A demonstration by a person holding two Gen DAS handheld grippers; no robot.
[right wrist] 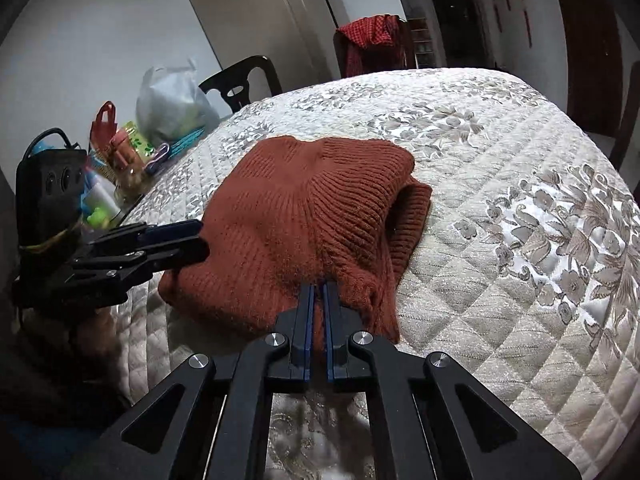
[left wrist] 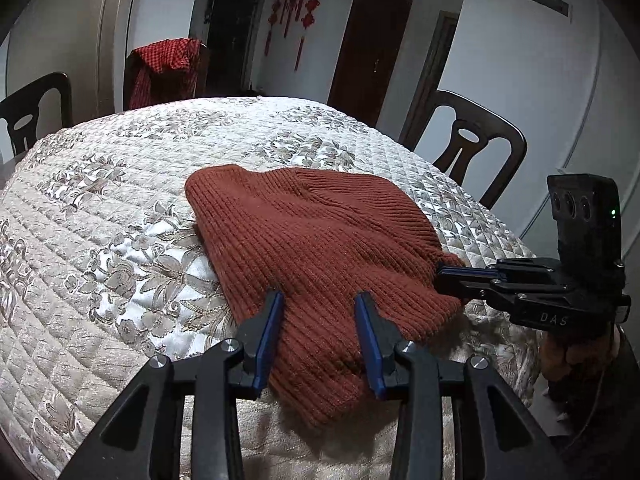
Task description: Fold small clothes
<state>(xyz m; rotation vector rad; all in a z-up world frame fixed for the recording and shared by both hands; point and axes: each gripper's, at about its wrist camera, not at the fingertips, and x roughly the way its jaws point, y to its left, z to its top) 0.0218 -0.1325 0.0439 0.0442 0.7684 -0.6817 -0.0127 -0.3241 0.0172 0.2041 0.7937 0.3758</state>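
A rust-red ribbed knit garment (left wrist: 316, 240) lies folded on the quilted table cover (left wrist: 100, 208). My left gripper (left wrist: 319, 300) is open, its blue-padded fingers straddling the garment's near edge. My right gripper (left wrist: 442, 276) comes in from the right and is shut on the garment's right corner. In the right wrist view the right gripper (right wrist: 319, 290) is shut on a pinch of the garment (right wrist: 304, 208), and the left gripper (right wrist: 198, 236) sits at the garment's left edge.
Dark wooden chairs (left wrist: 468, 148) stand around the table; one at the back holds a red checked cloth (left wrist: 164, 68). A plastic bag (right wrist: 172, 104) and small clutter (right wrist: 116, 152) sit at the table's far left side in the right wrist view.
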